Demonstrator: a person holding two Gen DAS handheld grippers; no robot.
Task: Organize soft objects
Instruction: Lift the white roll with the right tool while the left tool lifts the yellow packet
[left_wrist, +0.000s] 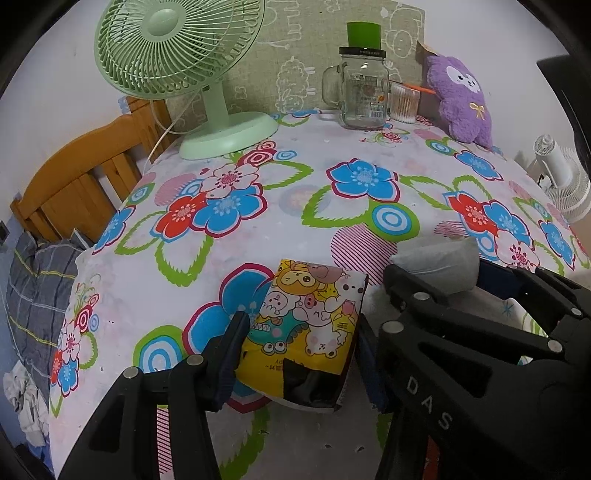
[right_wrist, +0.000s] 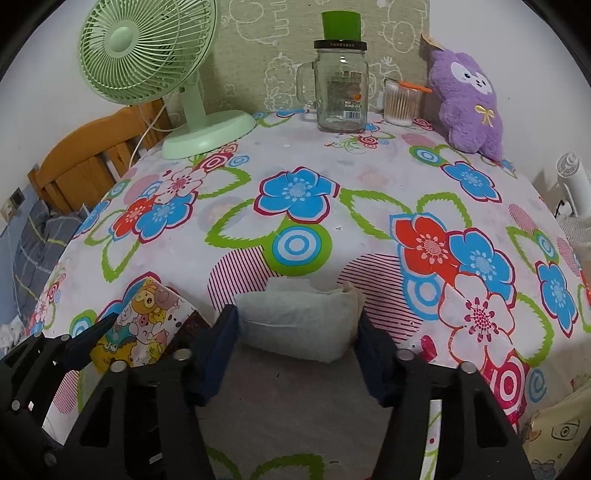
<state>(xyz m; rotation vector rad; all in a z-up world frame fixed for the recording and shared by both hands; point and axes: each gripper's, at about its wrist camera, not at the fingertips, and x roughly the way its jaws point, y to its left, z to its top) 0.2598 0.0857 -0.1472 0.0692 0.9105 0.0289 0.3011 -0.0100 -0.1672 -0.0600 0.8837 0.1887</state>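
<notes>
A table under a flowered cloth (right_wrist: 295, 206) fills both views, with a pale green patterned panel standing behind it. At 6 o'clock on the near edge lie the 2 soft things, side by side. The left gripper (left_wrist: 295, 354) has its 2 blue pads pressed on the sides of a cartoon-printed packet (left_wrist: 306, 325) (yellow, crowded with little animals). Just to the packet's 3 o'clock, the right gripper (right_wrist: 295, 332) clamps a folded grey-white cloth (right_wrist: 295, 325), pads touching both of its ends. Farther out, a green desk fan (right_wrist: 147, 62) stands at 11 o'clock, a glass handled jar (right_wrist: 340, 88) with a green cup on its lid at 12, a cotton-swab holder (right_wrist: 400, 103) beside it, and a purple plush toy (right_wrist: 469, 99) at 1 o'clock
</notes>
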